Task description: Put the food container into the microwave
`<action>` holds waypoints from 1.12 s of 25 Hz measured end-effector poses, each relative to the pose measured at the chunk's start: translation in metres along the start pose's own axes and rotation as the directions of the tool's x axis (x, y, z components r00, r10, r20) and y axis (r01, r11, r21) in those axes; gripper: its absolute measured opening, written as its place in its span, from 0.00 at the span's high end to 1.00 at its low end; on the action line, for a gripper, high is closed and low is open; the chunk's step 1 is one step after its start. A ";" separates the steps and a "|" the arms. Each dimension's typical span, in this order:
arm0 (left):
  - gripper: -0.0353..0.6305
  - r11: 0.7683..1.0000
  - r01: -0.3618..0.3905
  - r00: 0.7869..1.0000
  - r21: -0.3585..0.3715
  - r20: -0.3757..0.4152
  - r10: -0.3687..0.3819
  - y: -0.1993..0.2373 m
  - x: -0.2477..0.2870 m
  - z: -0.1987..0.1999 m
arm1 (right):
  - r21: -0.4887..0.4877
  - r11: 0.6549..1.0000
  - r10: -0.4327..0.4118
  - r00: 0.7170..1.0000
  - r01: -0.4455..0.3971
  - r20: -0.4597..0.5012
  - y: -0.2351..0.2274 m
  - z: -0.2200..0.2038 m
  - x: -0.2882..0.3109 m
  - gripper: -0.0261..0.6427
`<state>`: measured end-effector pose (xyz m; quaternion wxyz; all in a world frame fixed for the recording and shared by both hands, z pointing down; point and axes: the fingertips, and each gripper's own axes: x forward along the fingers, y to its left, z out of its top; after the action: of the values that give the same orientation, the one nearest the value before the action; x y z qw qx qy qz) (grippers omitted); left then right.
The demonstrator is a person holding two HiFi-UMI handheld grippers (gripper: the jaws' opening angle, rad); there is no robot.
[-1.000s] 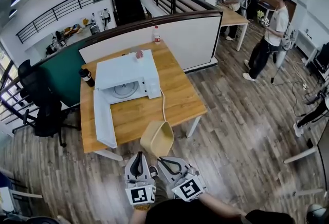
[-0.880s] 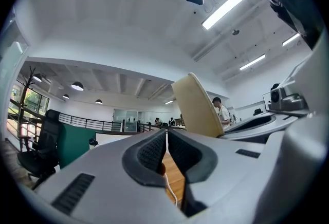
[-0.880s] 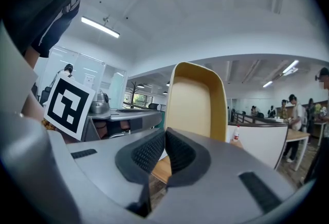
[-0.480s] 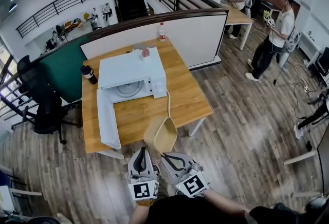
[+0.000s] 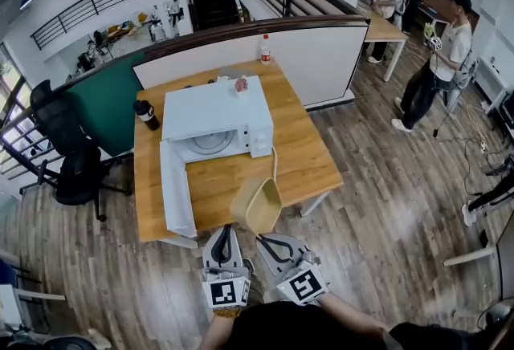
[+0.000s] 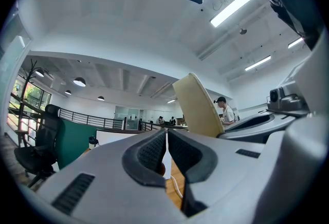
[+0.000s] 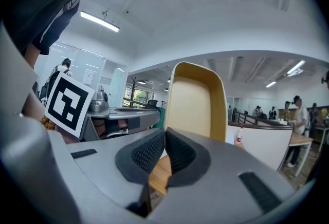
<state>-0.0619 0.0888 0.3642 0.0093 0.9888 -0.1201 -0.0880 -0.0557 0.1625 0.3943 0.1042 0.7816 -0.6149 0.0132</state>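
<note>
1. Since a second ago the table (image 5: 309, 160) and the microwave (image 5: 215, 109) have drawn nearer in the head view. The food container (image 5: 261, 206) still hangs tilted at the table's front edge.
2. The right gripper (image 5: 259, 238) is clamped on the container's lower wall. The left gripper (image 5: 225, 231) is just beside it, with its jaws together on nothing. The microwave's door (image 5: 175, 197) stands open at the left, and a white cord (image 5: 273, 162) trails toward the container.
3. The pinch itself is hidden behind the pads (image 7: 149, 152), and the small red thing (image 5: 240, 85) on the microwave is too small to identify.
</note>
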 end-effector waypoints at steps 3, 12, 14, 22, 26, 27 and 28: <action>0.90 1.000 -0.004 1.000 0.006 0.007 0.004 0.008 0.008 0.001 | -0.005 1.000 0.007 1.000 -0.007 0.006 -0.003 0.003 0.012 0.94; 0.90 0.998 -0.055 0.998 0.003 -0.008 0.055 0.042 0.014 -0.003 | -0.015 0.999 0.048 0.999 -0.048 -0.002 -0.006 0.004 0.052 0.94; 0.90 0.998 -0.058 0.998 0.008 -0.020 0.058 0.047 0.012 -0.006 | -0.018 0.998 0.052 0.999 -0.052 0.003 -0.006 0.005 0.058 0.94; 0.90 0.998 -0.065 0.998 0.006 0.012 0.065 0.063 0.021 -0.005 | -0.047 0.997 0.065 0.998 -0.064 0.024 -0.008 0.009 0.080 0.94; 0.90 0.997 -0.071 0.997 -0.038 -0.015 0.071 0.068 0.020 -0.011 | -0.059 0.996 0.072 0.997 -0.074 -0.029 -0.004 0.003 0.085 0.94; 0.90 0.997 -0.069 0.998 -0.036 -0.015 0.069 0.071 0.020 -0.011 | -0.057 0.996 0.073 0.997 -0.074 -0.026 -0.003 0.004 0.088 0.94; 0.90 0.997 -0.067 0.998 -0.034 -0.017 0.067 0.073 0.021 -0.011 | -0.055 0.996 0.073 0.997 -0.075 -0.024 -0.002 0.004 0.091 0.94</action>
<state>-0.0571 0.0128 0.3745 0.0305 0.9846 -0.1515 -0.0821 -0.0322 0.0748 0.4036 0.1321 0.7548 -0.6424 0.0083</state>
